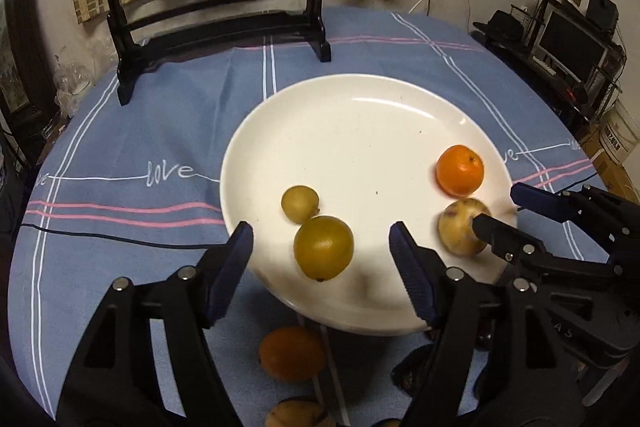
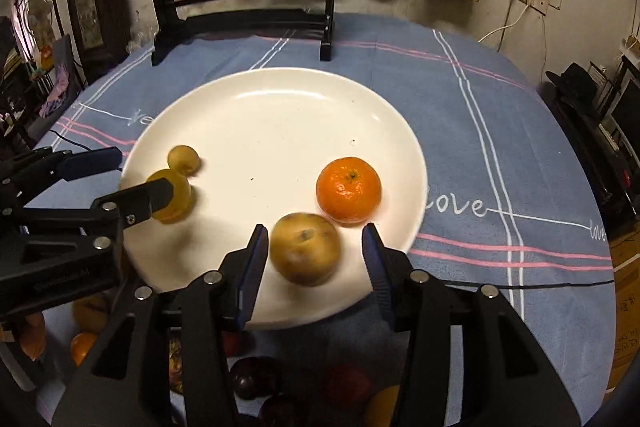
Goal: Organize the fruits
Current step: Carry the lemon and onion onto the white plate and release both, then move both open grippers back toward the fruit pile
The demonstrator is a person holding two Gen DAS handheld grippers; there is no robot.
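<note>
On the plate: I count 4 fruits on the white plate [image 1: 360, 99]: a small yellow-green fruit [image 1: 300, 203], a larger yellow-green fruit [image 1: 323, 247] touching it, an orange mandarin [image 1: 460, 170], and a blotchy yellow fruit [image 2: 305, 249] just beside the mandarin.
Left claw: my left claw [image 1: 322, 259] stands apart around the larger yellow-green fruit; the pads show a gap on both sides, so I judge it released, not held.
Right claw: my right claw [image 2: 316, 259] is also apart, its pads to either side of the blotchy yellow fruit with a gap at each. I read that fruit as resting on the plate.
Still off the plate: an orange fruit [image 1: 291, 353] and another yellowish one [image 1: 298, 414] lie on the blue cloth of the counter [image 1: 120, 131] near the plate's near rim; the right wrist view shows dark reddish fruits [image 2: 256, 377] and more orange ones [image 2: 82, 347] there too.
Progress: partway, I judge; several fruits remain to be moved.
Next: draw both claws back clear of the plate and go for the loose fruit.
</note>
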